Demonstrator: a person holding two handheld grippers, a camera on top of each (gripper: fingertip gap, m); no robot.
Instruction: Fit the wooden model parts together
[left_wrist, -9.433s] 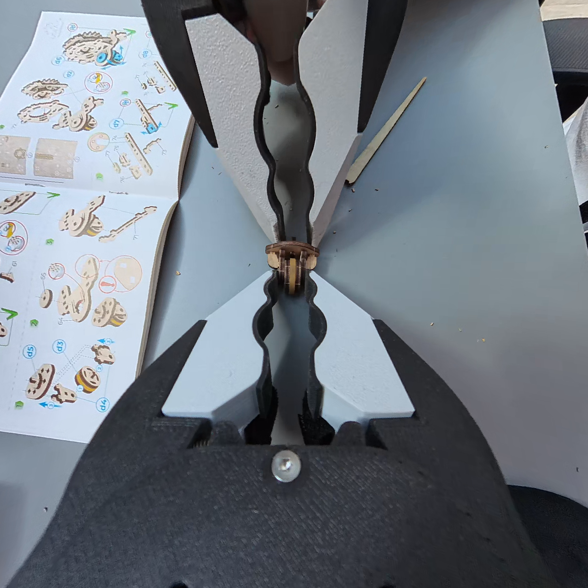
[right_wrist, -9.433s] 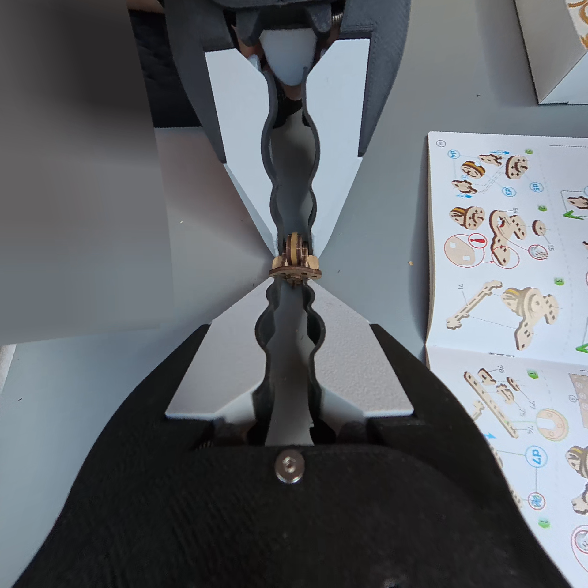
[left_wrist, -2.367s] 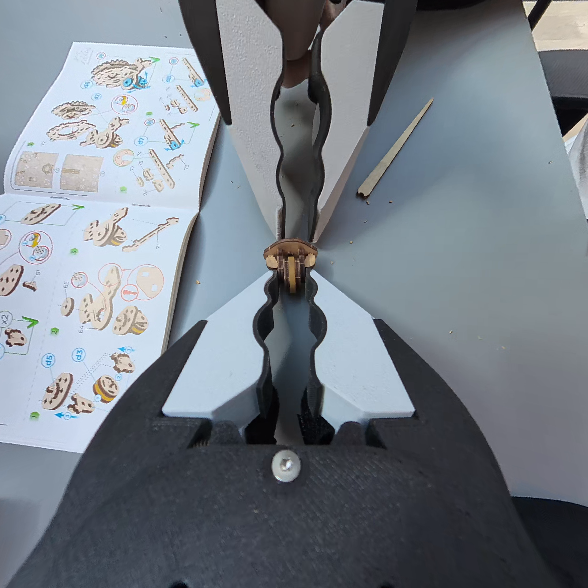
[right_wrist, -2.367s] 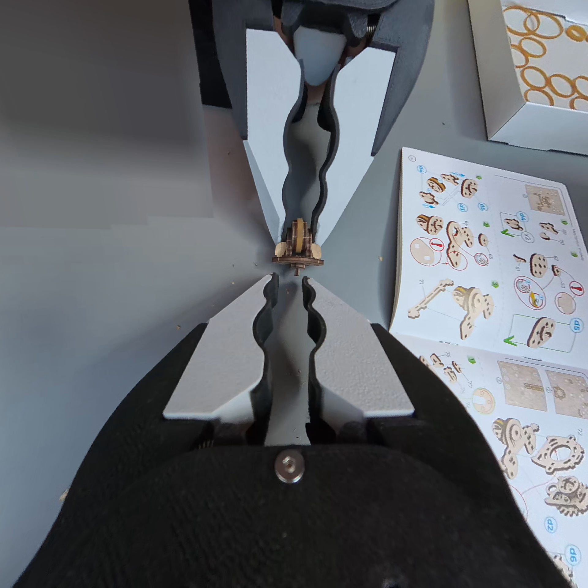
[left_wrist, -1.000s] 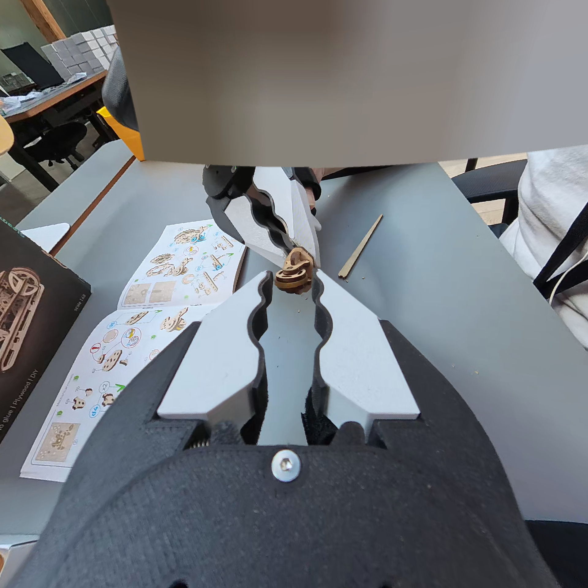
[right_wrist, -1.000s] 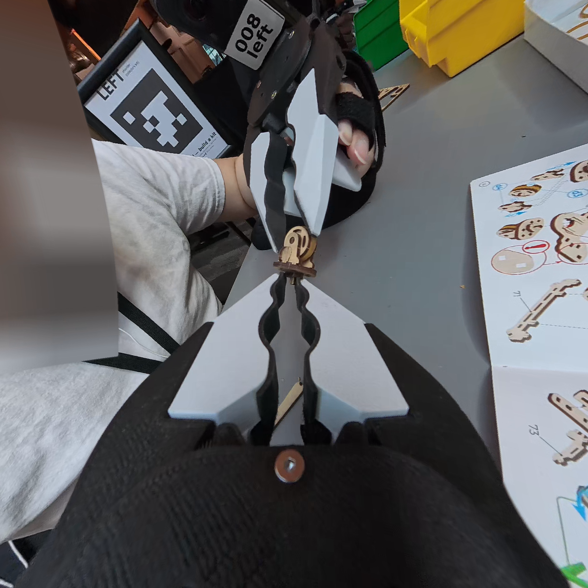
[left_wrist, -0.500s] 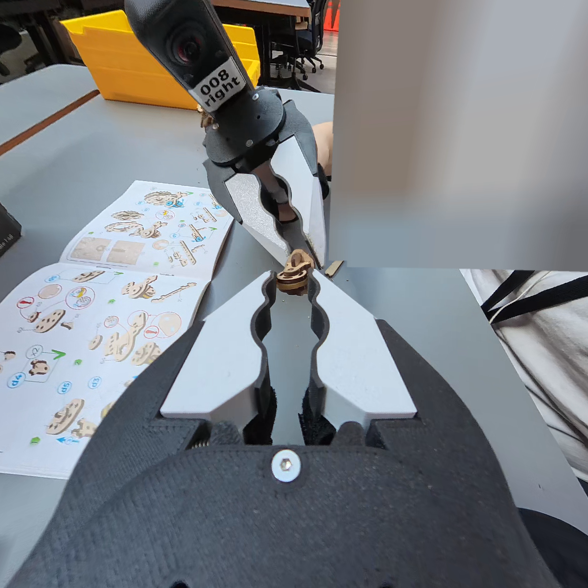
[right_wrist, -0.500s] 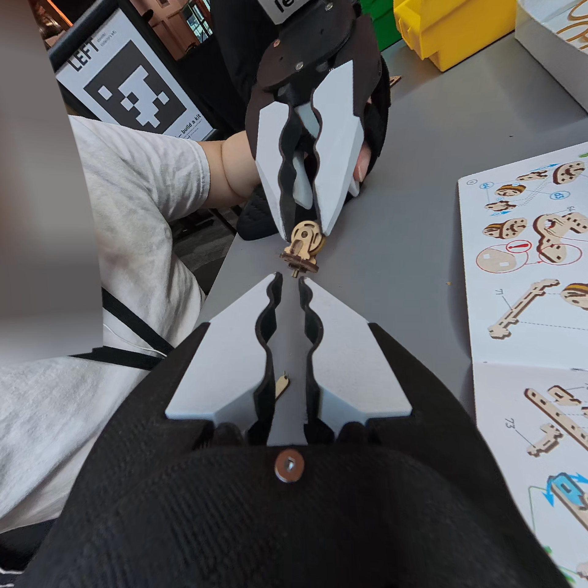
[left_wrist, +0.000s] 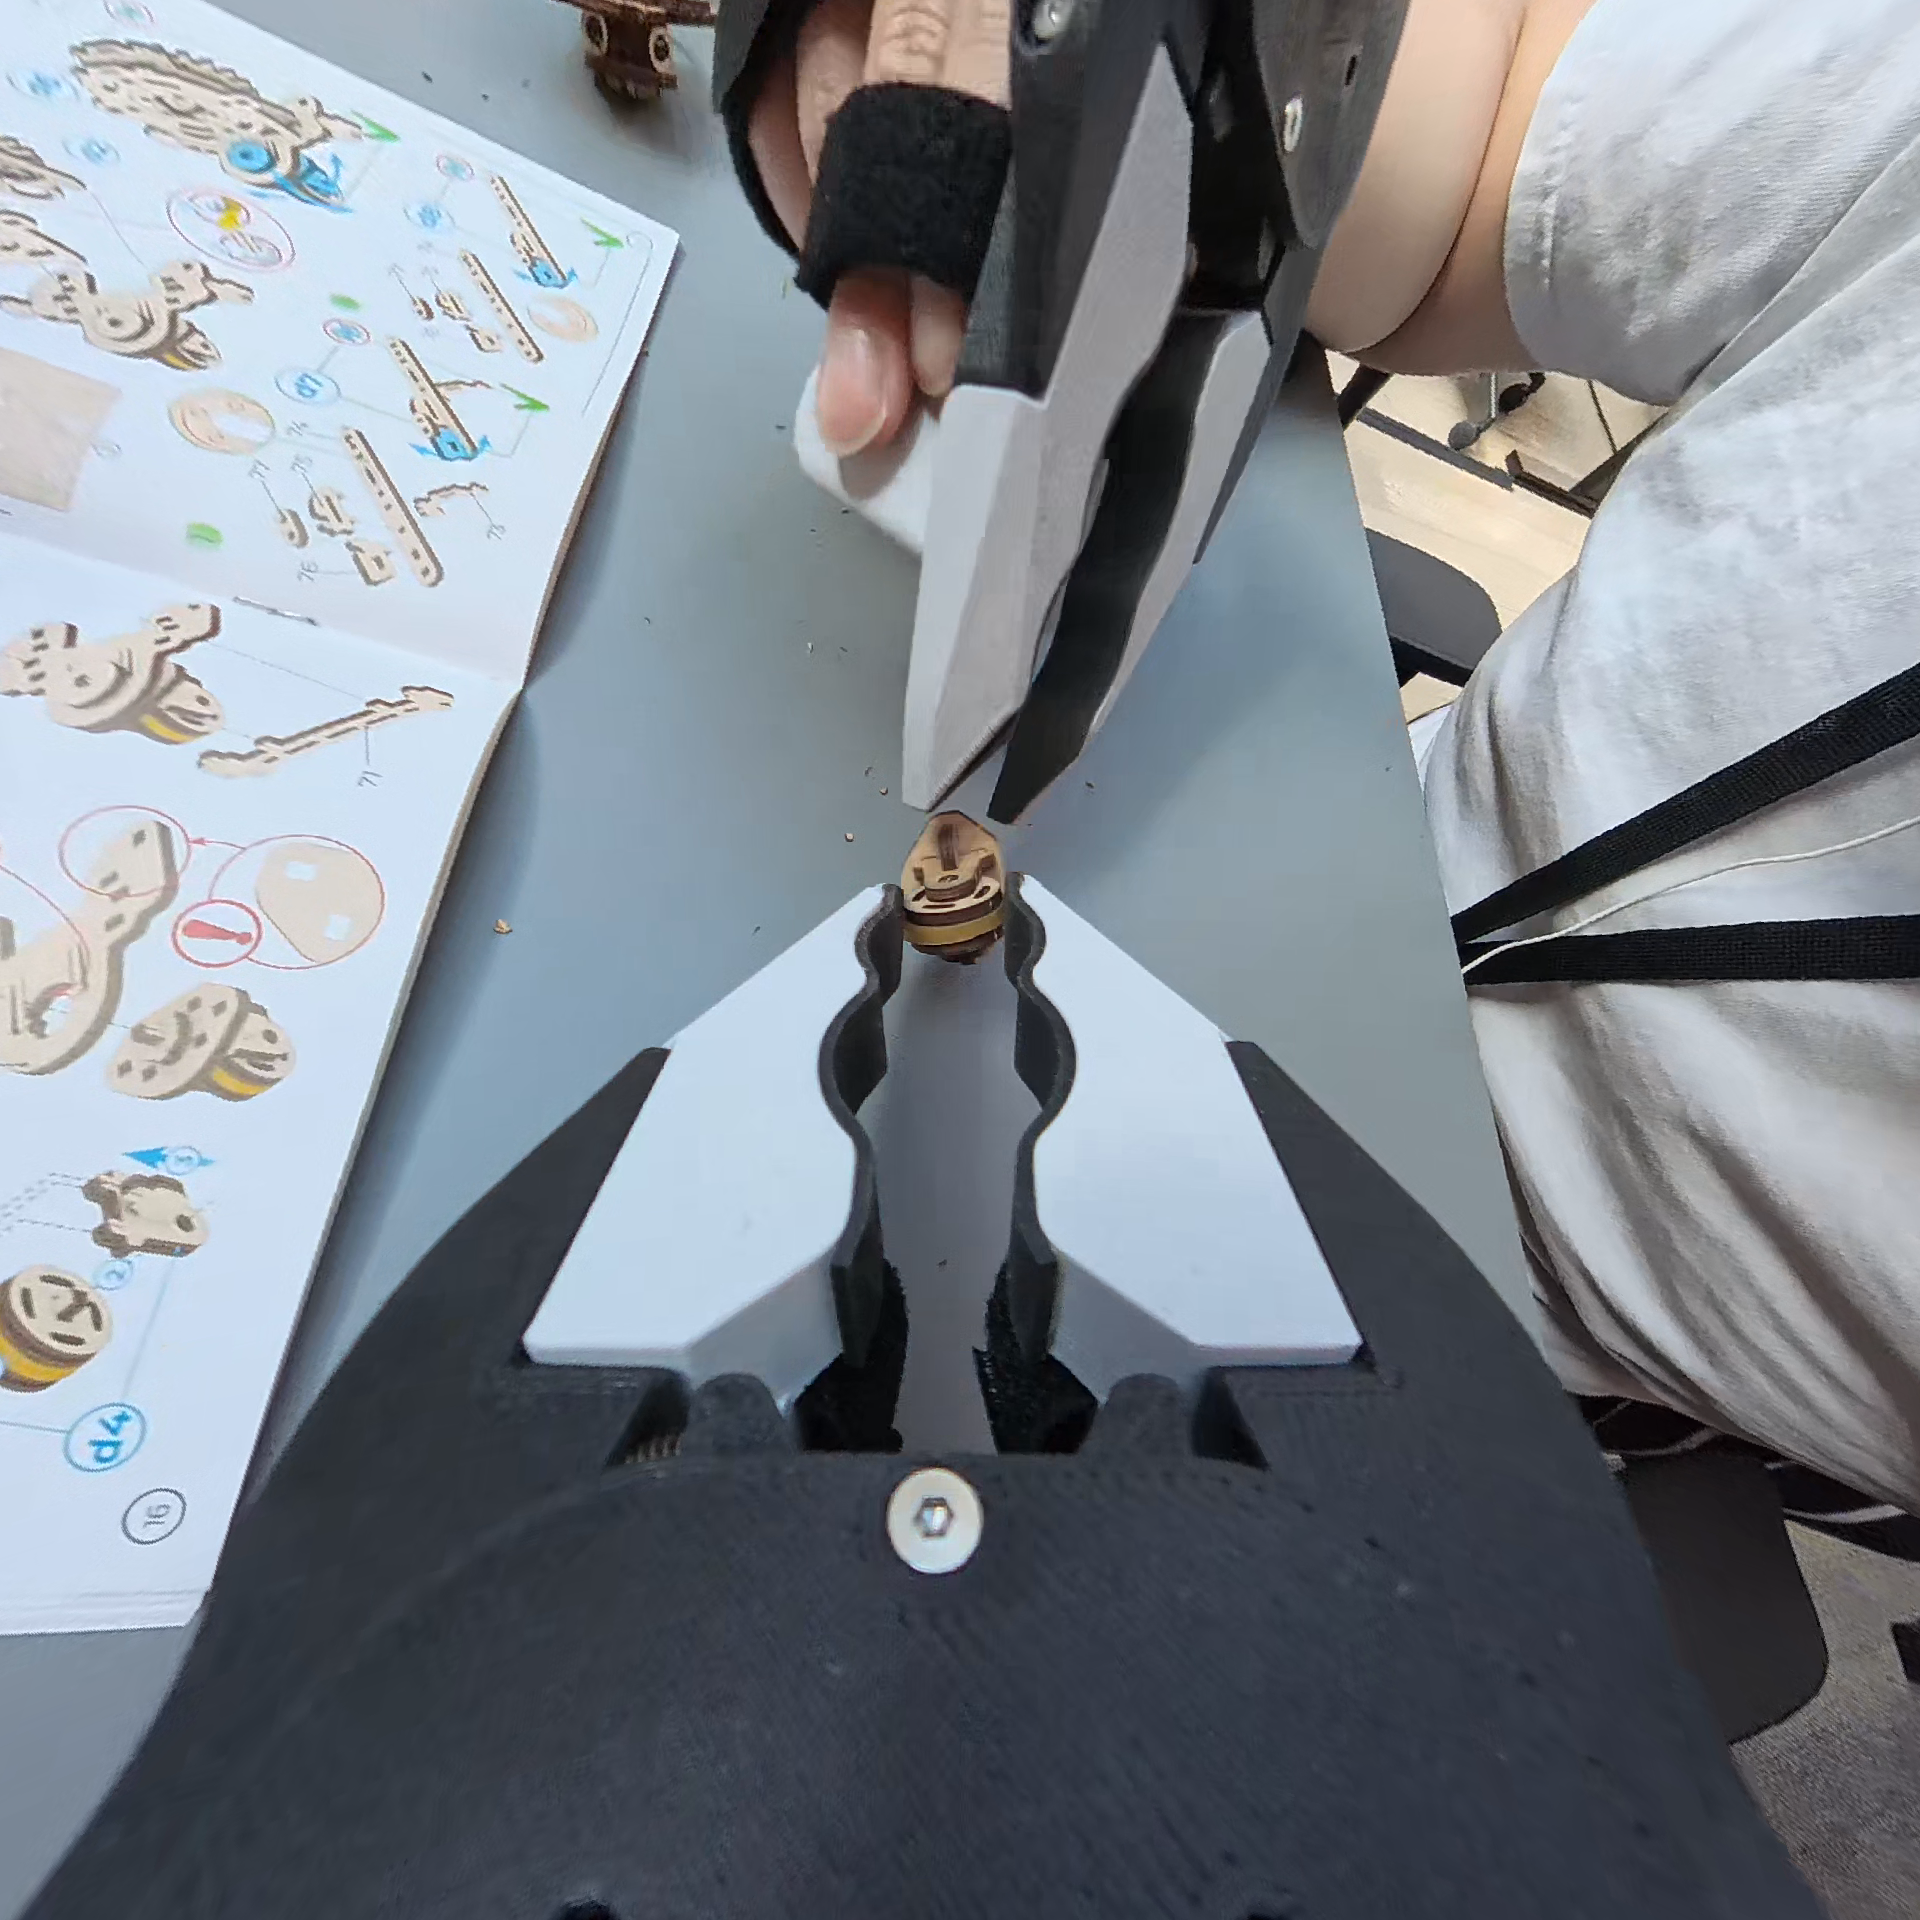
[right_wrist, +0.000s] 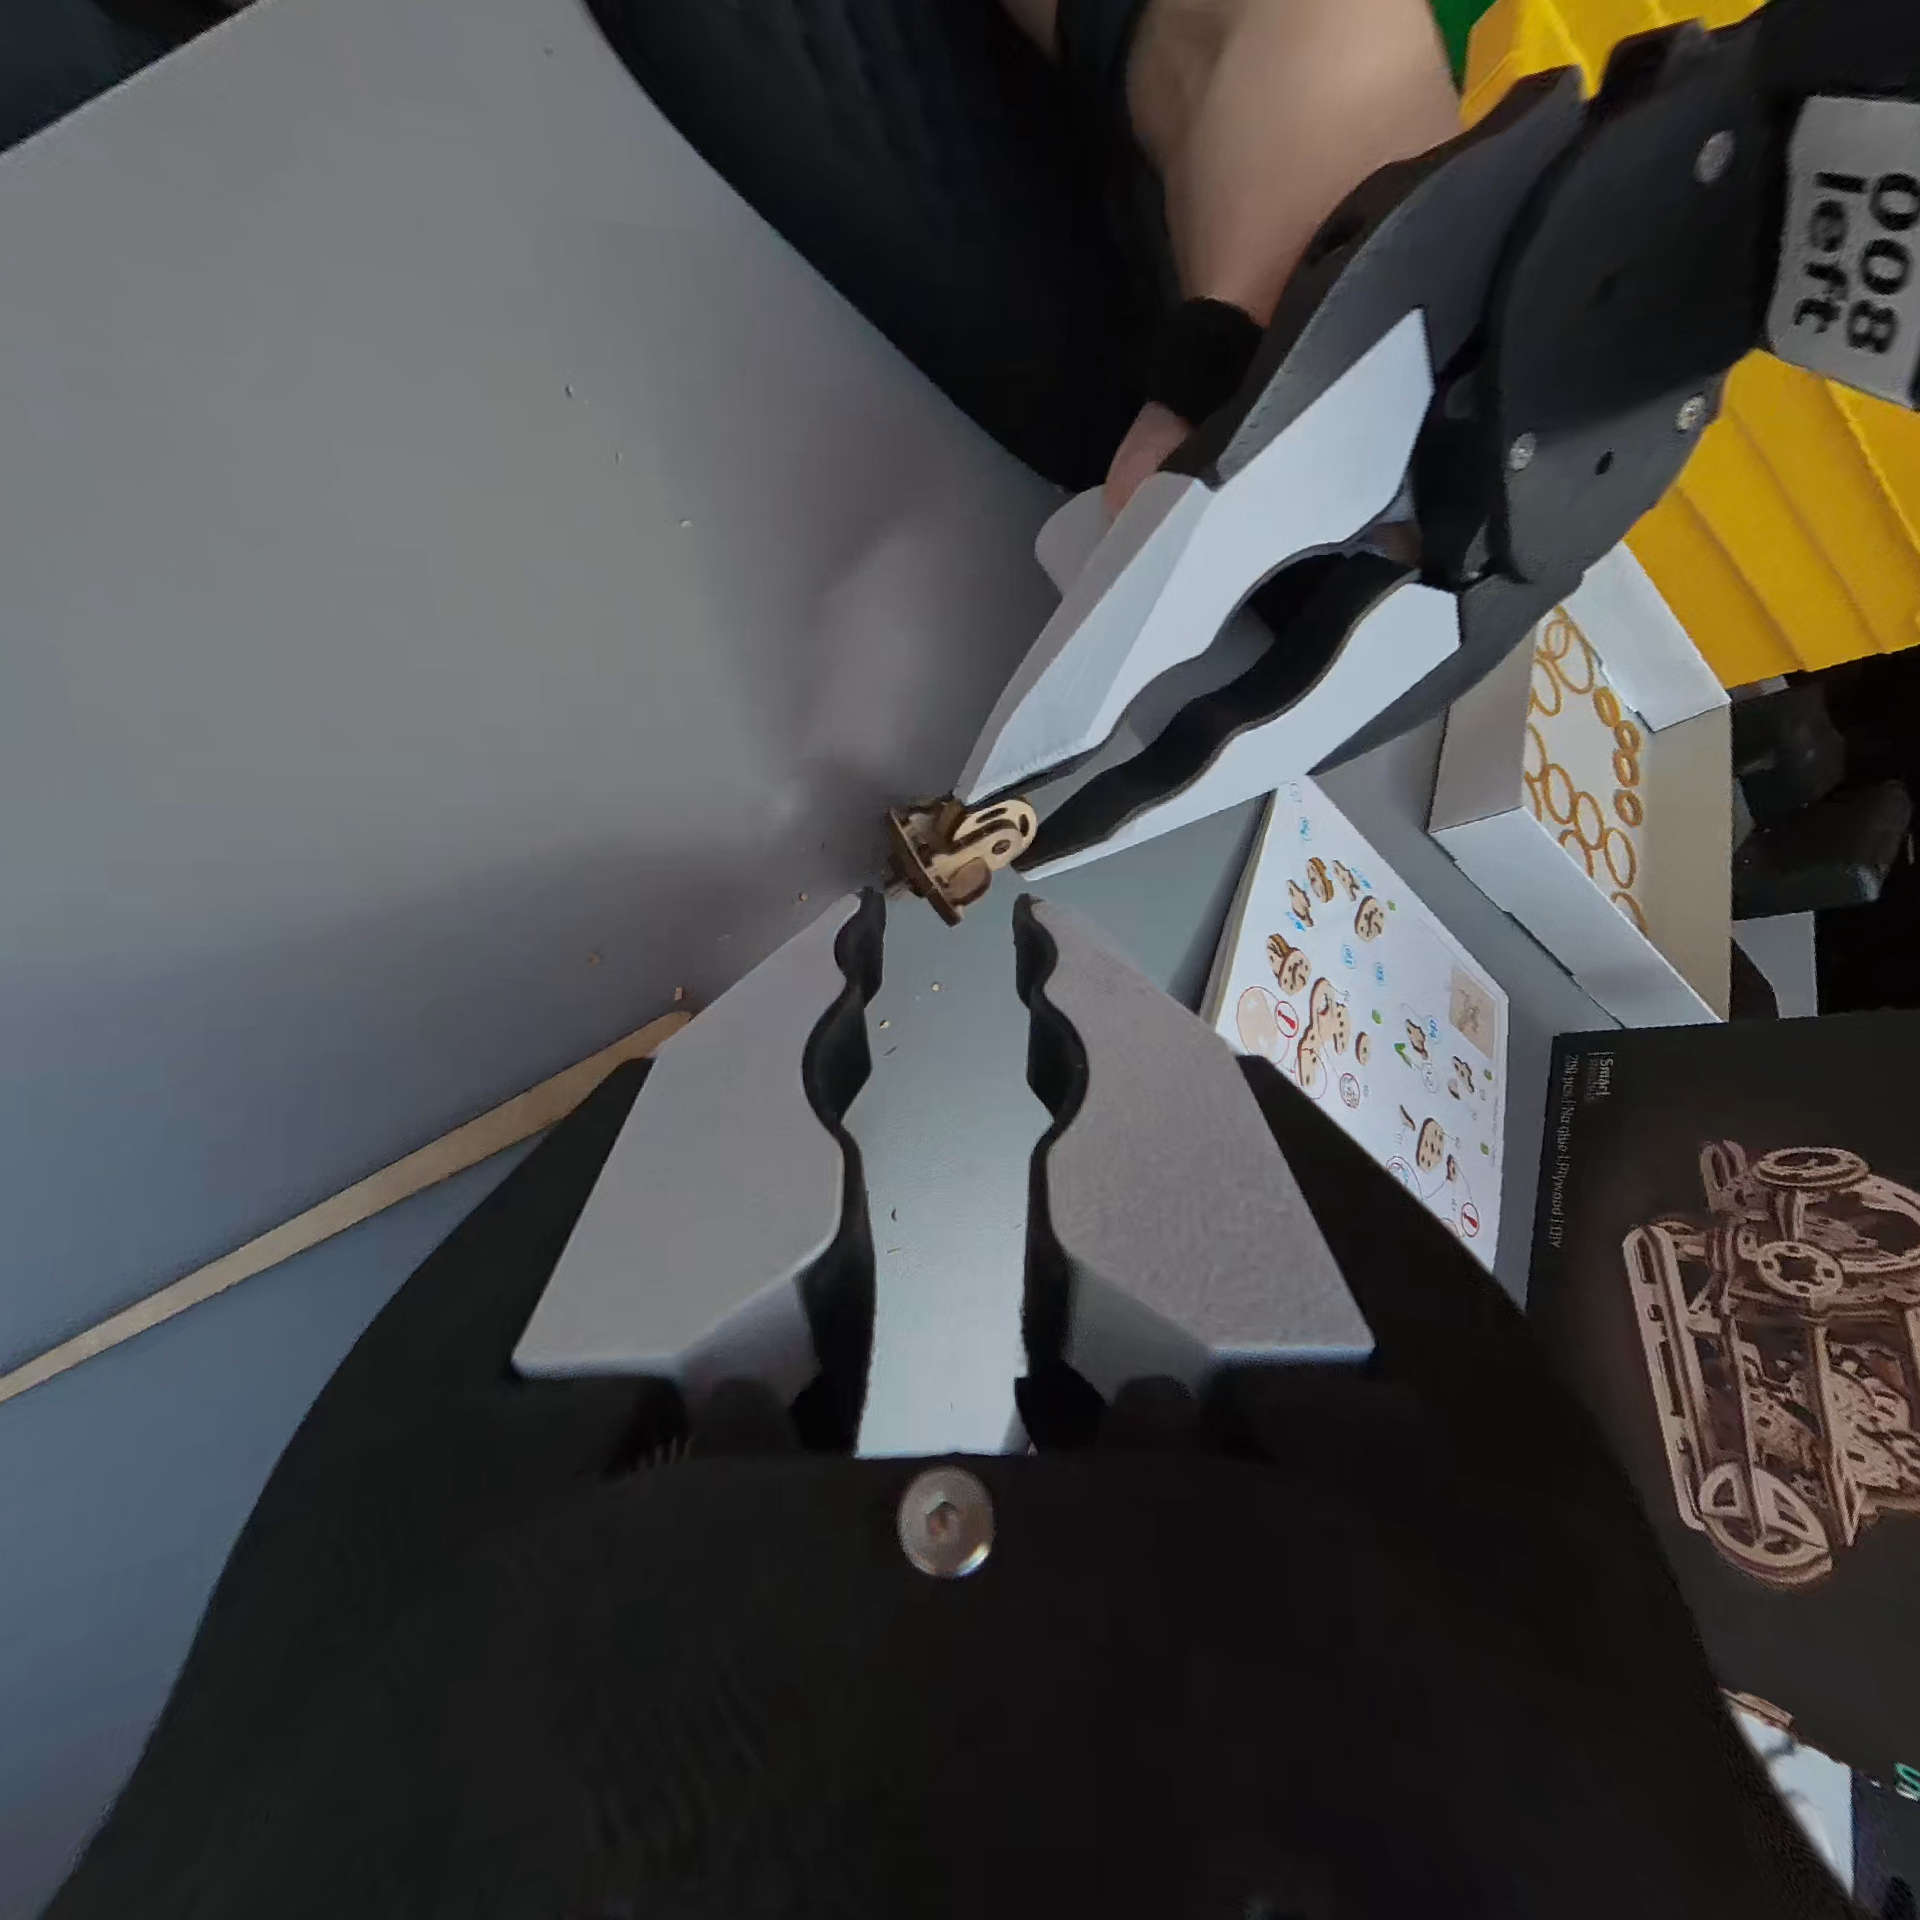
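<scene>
A small round wooden part (left_wrist: 951, 883) with a disc base and a peg is clamped between the tips of my left gripper (left_wrist: 953, 899), held above the grey table (left_wrist: 675, 727). In the right wrist view the same part (right_wrist: 961, 847) sits in the left gripper (right_wrist: 1008, 831), which reaches in from the upper right. My right gripper (right_wrist: 945, 904) is open, its tips on either side of the part's lower edge without clamping it. In the left wrist view the right gripper (left_wrist: 961, 812) points down at the part from just above.
An open instruction booklet (left_wrist: 260, 520) lies at the left. A thin wooden stick (right_wrist: 364, 1195), a black kit box (right_wrist: 1745, 1299), a white box of wooden rings (right_wrist: 1579, 748) and a yellow bin (right_wrist: 1766, 520) are on the table. A person's sleeve (left_wrist: 1714, 831) is at the right. Both grippers' tips are close together, under 4 cm apart.
My right gripper has let go of the part's peg and opened wider. My left gripper has kept the part. Both grippers have turned, so both views have swung.
</scene>
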